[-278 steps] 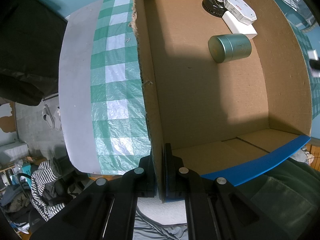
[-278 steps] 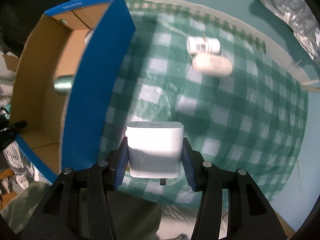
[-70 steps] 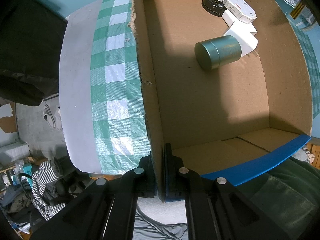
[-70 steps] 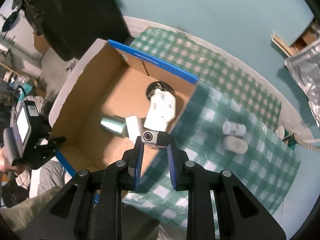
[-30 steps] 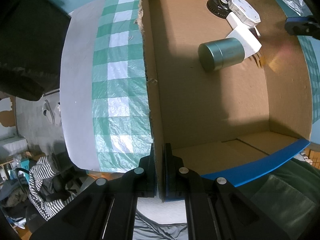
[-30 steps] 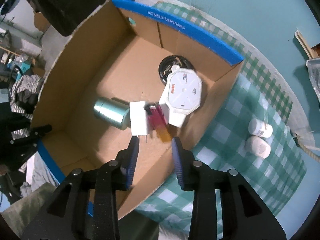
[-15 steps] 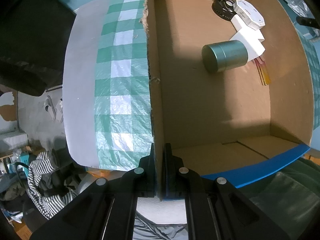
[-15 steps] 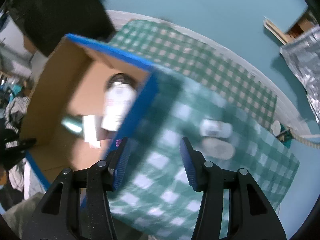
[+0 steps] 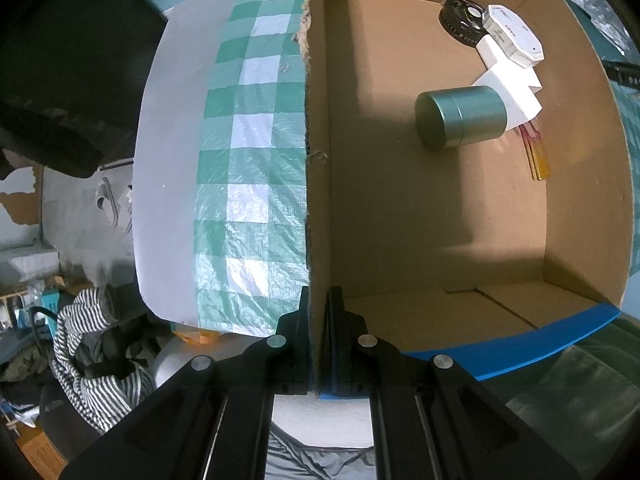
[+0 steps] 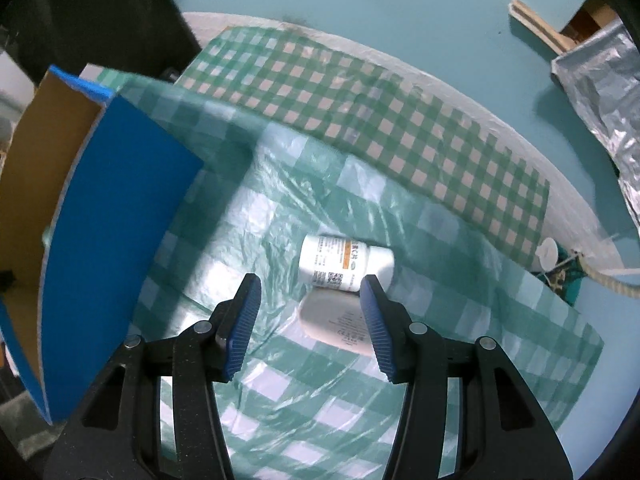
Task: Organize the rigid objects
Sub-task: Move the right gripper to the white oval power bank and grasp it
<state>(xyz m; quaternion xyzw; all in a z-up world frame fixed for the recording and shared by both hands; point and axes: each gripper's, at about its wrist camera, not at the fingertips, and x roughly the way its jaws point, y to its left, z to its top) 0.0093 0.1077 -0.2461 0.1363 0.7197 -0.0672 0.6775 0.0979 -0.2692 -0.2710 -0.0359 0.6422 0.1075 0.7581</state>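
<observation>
The box (image 9: 420,216) stands on the surface (image 10: 280,384), on the tablecloth (image 9: 248,184). Inside the box, at the far right corner, lie a round disc (image 9: 460,20), an octagonal case (image 9: 514,36), a block (image 9: 516,92), a canister (image 9: 460,116) on its side and a slim stick (image 9: 536,152) along the right wall. Right of the box, a bottle (image 10: 344,262) lies on the tablecloth, with an oval case (image 10: 336,324) touching its near side.

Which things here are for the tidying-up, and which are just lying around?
For the tidying:
- cardboard box
- green tin
- white pill bottle
- oval white case

Just lying around:
- striped cloth
- foil sheet
- rope
</observation>
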